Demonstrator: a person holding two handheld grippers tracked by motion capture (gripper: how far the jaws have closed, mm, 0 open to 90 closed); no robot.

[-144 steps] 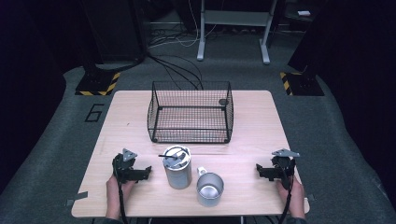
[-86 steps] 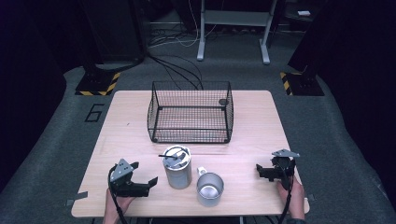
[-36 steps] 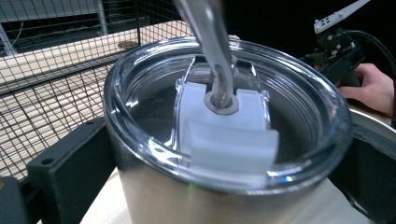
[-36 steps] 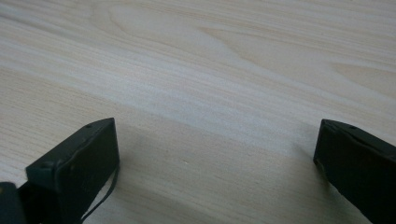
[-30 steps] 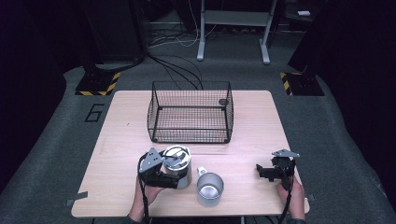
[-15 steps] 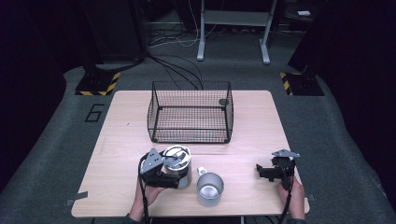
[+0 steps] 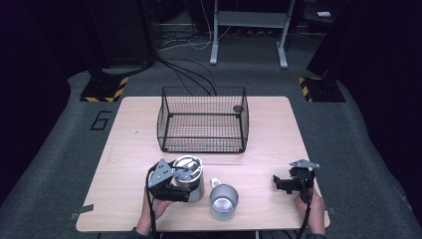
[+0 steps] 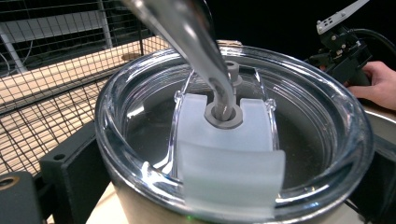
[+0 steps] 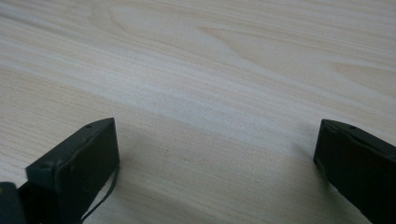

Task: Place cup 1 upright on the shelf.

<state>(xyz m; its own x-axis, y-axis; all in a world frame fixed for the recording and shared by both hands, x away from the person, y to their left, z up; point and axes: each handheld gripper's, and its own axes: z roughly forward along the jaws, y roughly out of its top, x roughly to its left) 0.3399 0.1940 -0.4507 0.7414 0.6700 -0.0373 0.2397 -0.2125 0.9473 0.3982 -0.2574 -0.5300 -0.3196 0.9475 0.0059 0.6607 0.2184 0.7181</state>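
We have the left gripper (image 7: pixel 185 185) around the lidded steel tumbler (image 7: pixel 189 177), jaws flanking its body near the table's (image 7: pixel 124 149) front edge; whether they clamp, we cannot tell. Our right gripper (image 7: pixel 284 183) rests released. Next we judge: squeeze firmly, then lift toward the wire basket (image 7: pixel 203 119).

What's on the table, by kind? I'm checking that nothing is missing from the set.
Lidded tumbler with straw: 1
Open mug: 1
Wire basket: 1
Grippers, left and right: 2
Total: 5
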